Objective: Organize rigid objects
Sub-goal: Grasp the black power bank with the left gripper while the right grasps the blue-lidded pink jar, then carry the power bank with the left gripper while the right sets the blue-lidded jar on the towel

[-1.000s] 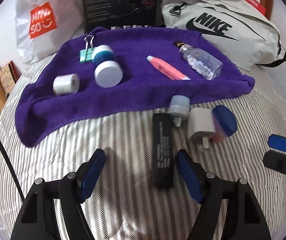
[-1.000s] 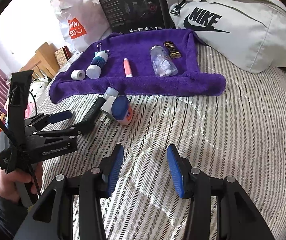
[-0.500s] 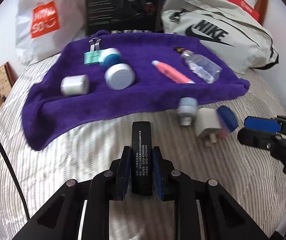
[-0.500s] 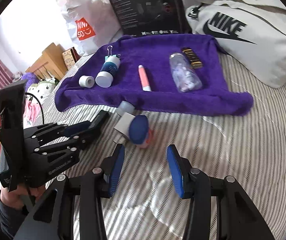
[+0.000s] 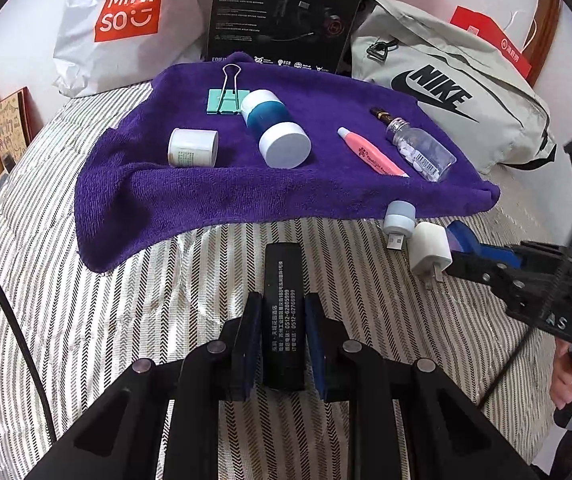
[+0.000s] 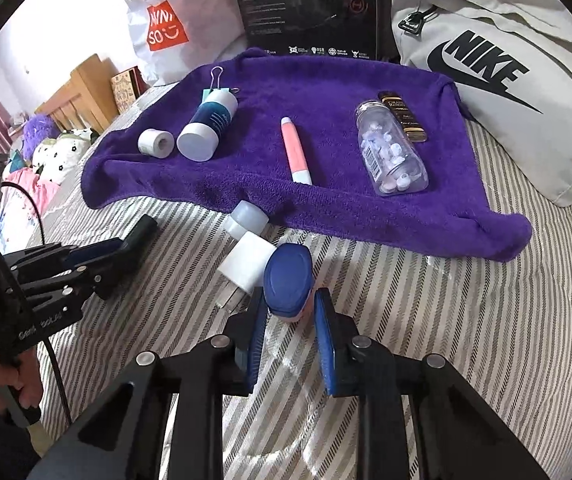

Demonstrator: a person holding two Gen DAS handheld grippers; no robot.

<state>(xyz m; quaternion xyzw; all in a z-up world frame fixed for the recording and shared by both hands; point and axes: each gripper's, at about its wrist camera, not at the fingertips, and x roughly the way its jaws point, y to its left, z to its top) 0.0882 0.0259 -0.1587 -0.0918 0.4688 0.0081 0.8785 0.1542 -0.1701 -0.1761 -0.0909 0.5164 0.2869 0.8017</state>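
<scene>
My left gripper [image 5: 282,312] is shut on a black rectangular bar [image 5: 282,280] with white print, held just above the striped bed. My right gripper [image 6: 289,312] is open, its fingers on either side of a blue-capped pink jar [image 6: 287,280] lying on the bed; the jaws do not press it. A white plug adapter [image 6: 246,264] and a small pale-blue USB light [image 6: 248,218] lie beside the jar. On the purple towel [image 5: 325,92] lie a binder clip [image 5: 226,96], a tape roll [image 5: 192,148], a blue-white bottle [image 5: 274,128], a pink pen [image 5: 369,158] and a clear pill bottle [image 5: 421,152].
A white shopping bag [image 5: 126,20], a black box [image 5: 286,12] and a grey Nike bag [image 5: 453,92] stand behind the towel. A small dark bottle [image 6: 403,120] lies by the pill bottle. Wooden furniture and soft toys [image 6: 58,144] are beyond the bed's left edge.
My left gripper closed on the black bar and has lifted it slightly toward the towel. My right gripper moved forward until its open fingers flank the blue-capped jar.
</scene>
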